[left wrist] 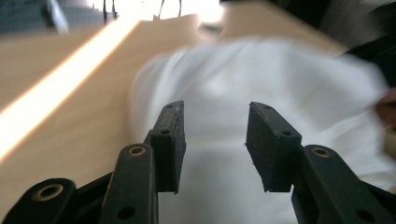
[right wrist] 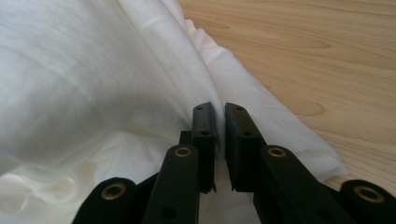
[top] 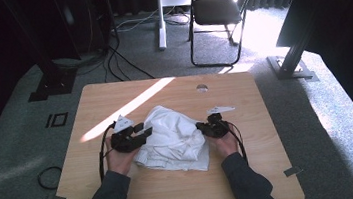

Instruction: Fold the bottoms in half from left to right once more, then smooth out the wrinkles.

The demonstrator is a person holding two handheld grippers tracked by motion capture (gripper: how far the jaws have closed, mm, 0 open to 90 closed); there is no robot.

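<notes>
White cloth (top: 174, 137) crumpled at centre of the wooden table (top: 253, 171). Right gripper (right wrist: 219, 112) nearly closed, pinching a fold at its edge; left gripper (left wrist: 215, 128) spread above the fabric. Probably best to grip firmly, then lift both sides evenly.

My tabletop (top: 125, 196) was pale matt wood grain. The cloth (right wrist: 84, 84) was soft white fabric, creased. My right hand-held gripper (right wrist: 220, 116) looked matt black plastic, brass-coloured rivets.
</notes>
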